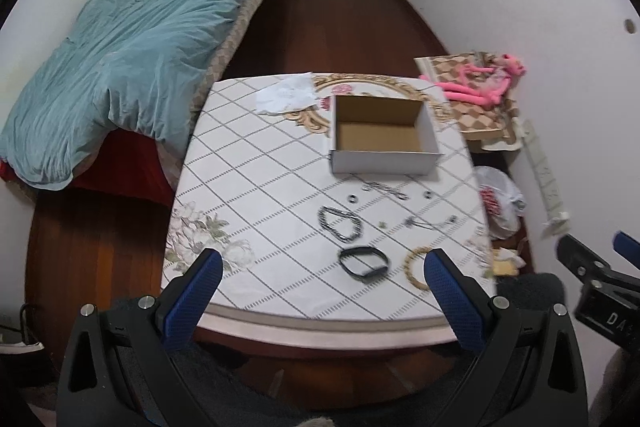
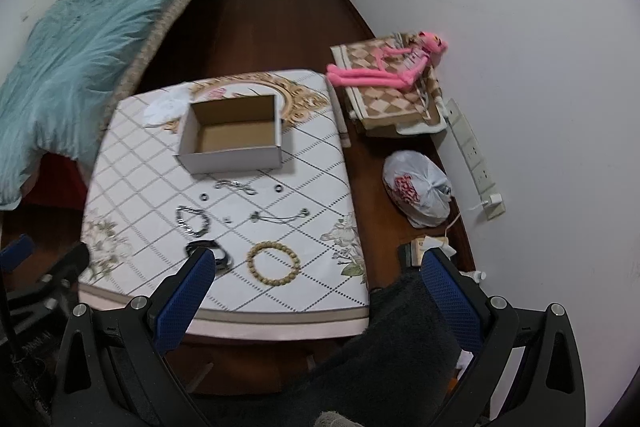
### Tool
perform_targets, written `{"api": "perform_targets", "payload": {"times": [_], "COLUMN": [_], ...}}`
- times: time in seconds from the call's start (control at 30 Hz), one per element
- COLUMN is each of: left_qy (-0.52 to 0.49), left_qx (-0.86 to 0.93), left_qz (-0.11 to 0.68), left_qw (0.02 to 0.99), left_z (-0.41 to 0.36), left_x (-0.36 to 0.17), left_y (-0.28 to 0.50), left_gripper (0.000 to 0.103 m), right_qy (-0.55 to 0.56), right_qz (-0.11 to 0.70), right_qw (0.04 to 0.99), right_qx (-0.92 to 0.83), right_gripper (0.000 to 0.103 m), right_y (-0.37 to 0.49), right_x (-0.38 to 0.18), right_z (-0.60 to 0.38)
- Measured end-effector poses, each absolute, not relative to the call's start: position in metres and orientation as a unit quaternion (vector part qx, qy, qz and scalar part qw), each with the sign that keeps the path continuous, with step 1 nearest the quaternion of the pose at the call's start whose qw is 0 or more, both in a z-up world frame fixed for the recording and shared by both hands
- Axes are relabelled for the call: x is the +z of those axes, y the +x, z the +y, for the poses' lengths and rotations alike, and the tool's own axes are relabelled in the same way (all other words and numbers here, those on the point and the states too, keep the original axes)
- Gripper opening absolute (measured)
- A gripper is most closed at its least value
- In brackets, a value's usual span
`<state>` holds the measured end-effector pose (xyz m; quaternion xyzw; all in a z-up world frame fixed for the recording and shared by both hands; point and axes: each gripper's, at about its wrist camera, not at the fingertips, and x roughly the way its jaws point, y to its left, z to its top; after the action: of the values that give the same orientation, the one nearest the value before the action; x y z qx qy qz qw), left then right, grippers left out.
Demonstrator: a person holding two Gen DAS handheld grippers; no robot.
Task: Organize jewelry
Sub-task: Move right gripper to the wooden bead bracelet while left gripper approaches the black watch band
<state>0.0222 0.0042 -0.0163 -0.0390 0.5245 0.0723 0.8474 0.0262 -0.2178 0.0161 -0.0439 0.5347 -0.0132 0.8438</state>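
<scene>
Nothing's been picked up yet: both the left gripper (image 1: 322,265) and right gripper (image 2: 316,267) hang wide and empty off the table's (image 2: 132,163) near edge, the jewelry (image 2: 273,261) strewn between that edge and the empty box (image 2: 232,157), so a reach for the nearest piece seems next.

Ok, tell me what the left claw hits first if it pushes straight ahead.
Probably the black band on the table: it lies between the open left claw fingers, nearest. Depth is unclear; it may pass above.
</scene>
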Motion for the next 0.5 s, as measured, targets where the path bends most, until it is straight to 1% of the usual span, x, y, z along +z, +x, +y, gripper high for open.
{"api": "perform_targets", "payload": {"times": [0.13, 0.27, 0.4, 0.5], "left_qy": [-0.014, 0.002, -0.003, 0.001], "left_qx": [0.103, 0.109, 0.108, 0.108], "left_qz": [0.538, 0.573, 0.611, 0.628], "left_qw": [0.837, 0.812, 0.784, 0.771], "left_z": [0.012, 0.019, 0.020, 0.016], "left_x": [-0.058, -0.105, -0.146, -0.166], "left_y": [0.048, 0.065, 0.072, 0.074], "left_gripper": [0.103, 0.103, 0.102, 0.102], "right_qy": [-0.039, -0.014, -0.006, -0.002], "right_qz": [0.559, 0.608, 0.654, 0.676], "right_qw": [0.828, 0.793, 0.756, 0.737], "right_qx": [-0.033, -0.032, -0.022, -0.018], "right_gripper": [0.103, 0.102, 0.094, 0.088], "right_y": [0.051, 0.076, 0.087, 0.089], "right_x": [-0.033, -0.102, -0.167, -0.199], "right_z": [-0.227, -0.240, -0.240, -0.238]}}
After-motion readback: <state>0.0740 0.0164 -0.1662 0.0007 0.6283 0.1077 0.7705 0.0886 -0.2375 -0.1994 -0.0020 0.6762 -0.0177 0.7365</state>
